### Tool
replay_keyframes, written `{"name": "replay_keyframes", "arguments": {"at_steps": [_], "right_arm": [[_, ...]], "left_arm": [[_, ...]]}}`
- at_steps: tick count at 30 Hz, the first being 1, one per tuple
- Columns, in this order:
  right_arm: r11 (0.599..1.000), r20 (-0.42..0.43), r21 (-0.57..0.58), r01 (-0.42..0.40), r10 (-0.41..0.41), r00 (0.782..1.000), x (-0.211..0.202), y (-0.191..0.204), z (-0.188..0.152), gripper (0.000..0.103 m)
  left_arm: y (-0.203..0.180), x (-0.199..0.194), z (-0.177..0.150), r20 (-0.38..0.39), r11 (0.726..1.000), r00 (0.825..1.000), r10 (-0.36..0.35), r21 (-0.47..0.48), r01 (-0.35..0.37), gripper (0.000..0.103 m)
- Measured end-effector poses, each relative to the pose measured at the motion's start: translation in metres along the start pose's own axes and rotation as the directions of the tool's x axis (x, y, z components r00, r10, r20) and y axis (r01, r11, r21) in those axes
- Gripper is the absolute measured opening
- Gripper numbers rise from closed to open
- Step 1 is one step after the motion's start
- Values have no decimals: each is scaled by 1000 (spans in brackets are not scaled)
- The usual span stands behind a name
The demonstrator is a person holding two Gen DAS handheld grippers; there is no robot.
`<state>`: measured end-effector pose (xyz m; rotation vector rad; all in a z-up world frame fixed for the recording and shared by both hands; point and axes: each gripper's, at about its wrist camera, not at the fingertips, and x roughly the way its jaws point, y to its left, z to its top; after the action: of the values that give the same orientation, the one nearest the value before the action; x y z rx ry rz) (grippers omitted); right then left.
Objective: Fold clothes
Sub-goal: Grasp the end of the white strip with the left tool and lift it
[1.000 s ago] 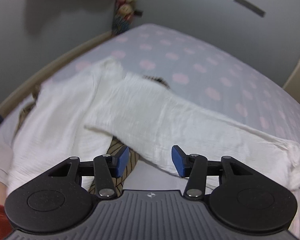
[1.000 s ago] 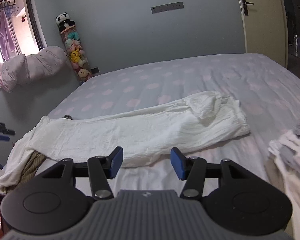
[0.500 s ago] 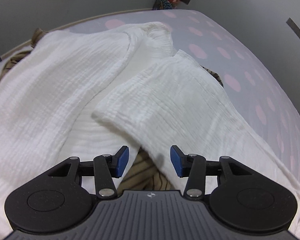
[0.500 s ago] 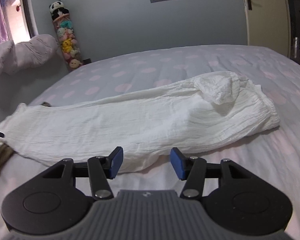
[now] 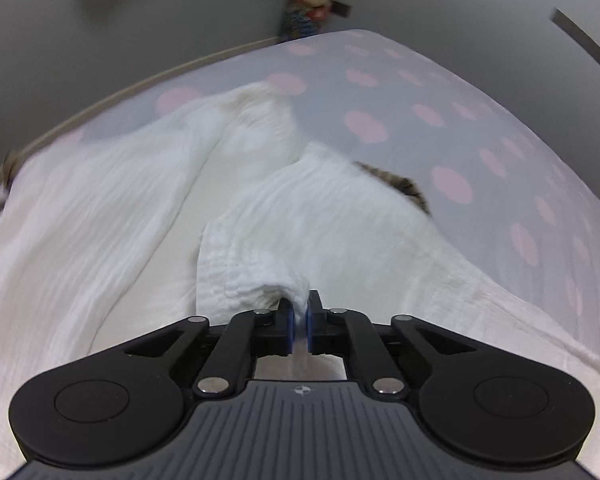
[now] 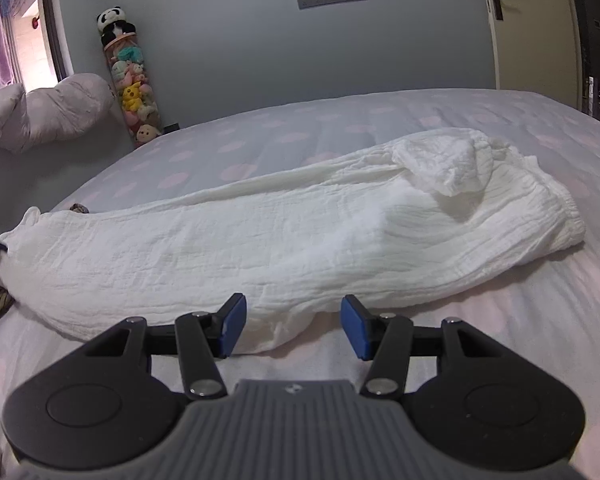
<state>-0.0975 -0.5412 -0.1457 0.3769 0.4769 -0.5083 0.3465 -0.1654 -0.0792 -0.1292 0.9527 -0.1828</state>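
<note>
White crinkled trousers [image 6: 300,240] lie stretched across the bed, waistband at the right. In the left wrist view my left gripper [image 5: 299,320] is shut on the hem of one white trouser leg [image 5: 320,216], and the cloth bunches up between the blue pads. The other leg [image 5: 100,208] lies spread to the left. My right gripper [image 6: 293,326] is open, low over the sheet, its pads on either side of the near edge of the trousers at mid-length. Nothing is pinched between them.
The bed sheet [image 6: 300,128] is pale with pink dots. A brown striped garment [image 5: 404,188] peeks out from under the white cloth. A tube of plush toys [image 6: 134,92] stands in the corner and a pink duvet [image 6: 48,112] lies at the left. A door [image 6: 528,24] is at the right.
My left gripper has shut on the trouser leg hem, which it faced open half a second ago. My right gripper has come closer to the trousers' near edge and stays open.
</note>
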Motion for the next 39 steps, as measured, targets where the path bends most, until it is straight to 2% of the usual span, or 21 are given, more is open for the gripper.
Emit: {"name": "replay_keyframes", "arguments": {"at_steps": [5, 14, 19, 24, 28, 32, 34, 37, 39], "right_arm": [[1000, 1, 20, -3, 3, 1000, 1, -4, -1, 56], [999, -4, 37, -18, 18, 1000, 5, -6, -2, 56], [999, -13, 30, -33, 33, 999, 9, -5, -3, 56], [999, -20, 26, -42, 42, 999, 11, -3, -4, 56], [999, -23, 26, -42, 43, 999, 12, -2, -4, 56], [999, -26, 18, -47, 47, 999, 13, -1, -5, 56], [999, -30, 15, -45, 46, 999, 15, -1, -6, 56], [999, -34, 19, -44, 45, 998, 16, -2, -6, 56], [999, -36, 22, -44, 45, 998, 17, -3, -6, 56]], "left_arm": [[-25, -17, 14, 9, 999, 1000, 3, 48, -3, 3], [13, -5, 0, -72, 996, 994, 86, -18, -88, 6], [36, -5, -8, -99, 992, 990, 102, -61, -108, 19], [51, -4, -14, -122, 984, 984, 130, -104, -143, 23], [61, 1, -20, -127, 978, 984, 126, -148, -144, 28], [56, 3, -18, -84, 980, 989, 123, -144, -134, 26], [51, 3, -15, -55, 983, 990, 127, -130, -133, 13], [37, -10, -11, 11, 988, 992, 123, -93, -122, 8], [19, -23, -8, 53, 995, 995, 88, -51, -85, 7]]}}
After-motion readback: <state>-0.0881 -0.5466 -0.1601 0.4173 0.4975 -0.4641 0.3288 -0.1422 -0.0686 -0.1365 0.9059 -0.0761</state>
